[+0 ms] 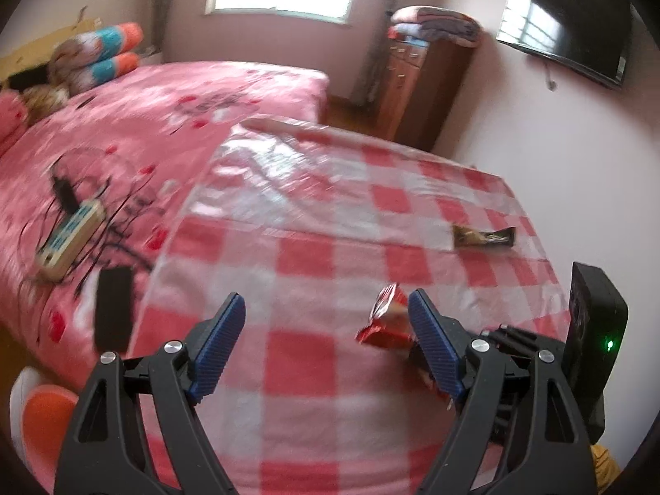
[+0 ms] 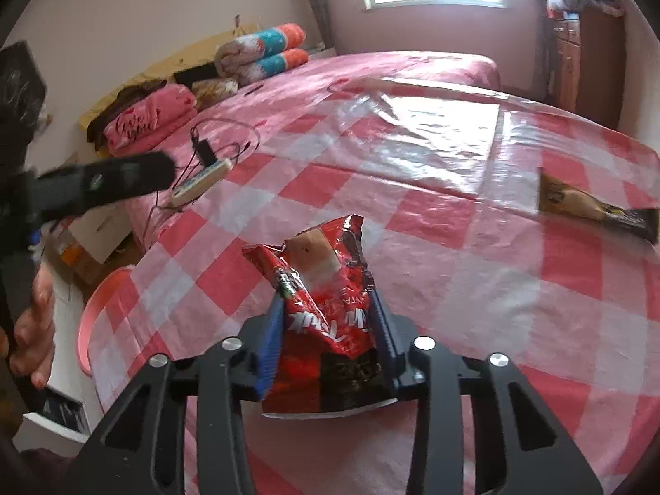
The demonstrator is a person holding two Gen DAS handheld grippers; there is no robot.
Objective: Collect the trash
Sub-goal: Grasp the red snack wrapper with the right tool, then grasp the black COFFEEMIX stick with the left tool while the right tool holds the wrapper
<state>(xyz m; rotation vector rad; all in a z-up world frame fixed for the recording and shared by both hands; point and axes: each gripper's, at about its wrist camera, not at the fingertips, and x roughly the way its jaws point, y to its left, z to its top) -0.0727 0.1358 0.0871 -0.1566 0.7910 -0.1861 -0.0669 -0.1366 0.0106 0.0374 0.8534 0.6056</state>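
The right gripper [image 2: 326, 330] is pinching a red wrapper [image 2: 326, 313] across its middle, both blue pads pressing the crinkled foil in, at the near edge of the table [image 2: 495, 309], which is wearing a red-checked cloth under clear plastic. The wrapper is looking light, thin and slippery, probably empty; it is crumpling rather than resisting, so a grip on the bunched middle seems safer than on a loose corner, which could slide out. The left gripper [image 1: 326, 338] is hovering beside it with jaws wide and nothing between them. A second, dark and gold wrapper [image 2: 594, 206] is lying flat near the table's right edge; flat foil on slick plastic is likely needing a pinch at its raised end.
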